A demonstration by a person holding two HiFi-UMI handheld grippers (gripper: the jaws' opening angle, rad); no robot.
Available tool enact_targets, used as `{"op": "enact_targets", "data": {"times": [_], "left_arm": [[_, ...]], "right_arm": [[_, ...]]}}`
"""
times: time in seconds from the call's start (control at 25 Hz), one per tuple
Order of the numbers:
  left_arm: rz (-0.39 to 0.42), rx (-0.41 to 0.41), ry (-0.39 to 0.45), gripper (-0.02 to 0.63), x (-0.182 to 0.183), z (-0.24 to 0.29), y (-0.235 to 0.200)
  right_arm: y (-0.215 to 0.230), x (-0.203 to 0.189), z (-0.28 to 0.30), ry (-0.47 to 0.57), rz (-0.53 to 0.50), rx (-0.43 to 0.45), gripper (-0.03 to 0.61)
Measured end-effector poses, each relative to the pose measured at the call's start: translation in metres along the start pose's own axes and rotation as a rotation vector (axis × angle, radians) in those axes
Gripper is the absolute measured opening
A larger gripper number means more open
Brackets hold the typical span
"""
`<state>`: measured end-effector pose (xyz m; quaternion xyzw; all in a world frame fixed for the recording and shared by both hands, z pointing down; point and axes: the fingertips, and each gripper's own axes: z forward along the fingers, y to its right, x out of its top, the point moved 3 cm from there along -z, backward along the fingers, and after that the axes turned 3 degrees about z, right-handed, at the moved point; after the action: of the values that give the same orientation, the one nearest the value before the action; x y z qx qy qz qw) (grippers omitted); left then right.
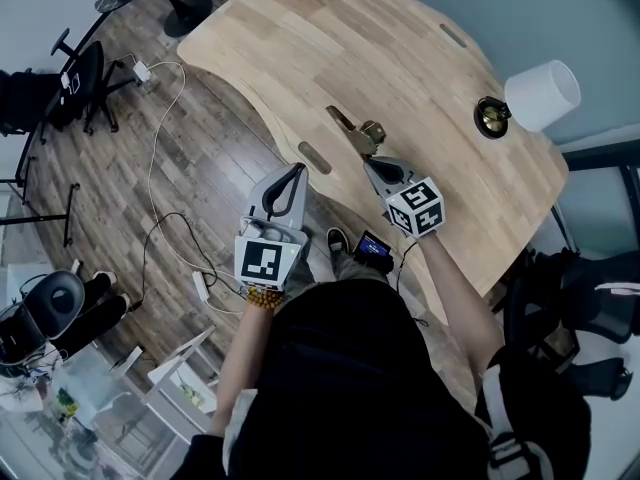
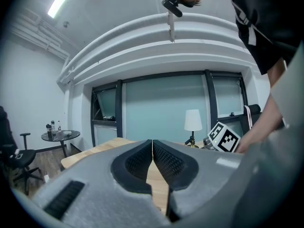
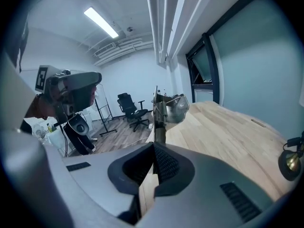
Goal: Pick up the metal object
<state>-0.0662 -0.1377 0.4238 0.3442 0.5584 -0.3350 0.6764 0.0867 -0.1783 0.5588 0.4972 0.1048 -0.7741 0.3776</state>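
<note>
Metal object (image 1: 358,134), pinched at its thin flat end between the closed jaws of the right gripper (image 1: 378,168), near the curved front edge of the wooden table (image 1: 330,38). The left gripper (image 1: 290,176), jaws together and empty, is beside it at that edge.

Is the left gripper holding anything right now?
No, the left gripper has its jaws shut together with nothing between them.

Tabletop (image 1: 330,48) is wide open beyond my right tool (image 1: 370,164), tons of room to pass. Only the lamp (image 1: 540,95) by the right edge blocks anything over there.
</note>
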Motion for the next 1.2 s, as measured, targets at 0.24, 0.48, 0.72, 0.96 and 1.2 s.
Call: {"op": "enact_targets", "data": {"times": [0.24, 0.48, 0.72, 0.96, 1.2], "left_arm": [[-0.001, -0.051, 0.021, 0.02, 0.01, 0.005, -0.005], [0.012, -0.163, 0.04, 0.02, 0.017, 0.019, -0.013], [0.029, -0.3, 0.075, 0.02, 0.03, 0.032, -0.016], [0.043, -0.411, 0.113, 0.02, 0.037, 0.041, -0.017], [0.044, -0.503, 0.138, 0.02, 0.045, 0.045, -0.017]], "right_arm": [[-0.017, 0.031, -0.024, 0.081, 0.007, -0.064, 0.002], [-0.033, 0.048, -0.038, 0.149, 0.025, -0.183, 0.002], [-0.049, 0.067, -0.05, 0.23, 0.057, -0.317, 0.002], [-0.063, 0.082, -0.068, 0.297, 0.046, -0.463, 0.002], [-0.078, 0.094, -0.075, 0.338, 0.042, -0.568, 0.002]]}}
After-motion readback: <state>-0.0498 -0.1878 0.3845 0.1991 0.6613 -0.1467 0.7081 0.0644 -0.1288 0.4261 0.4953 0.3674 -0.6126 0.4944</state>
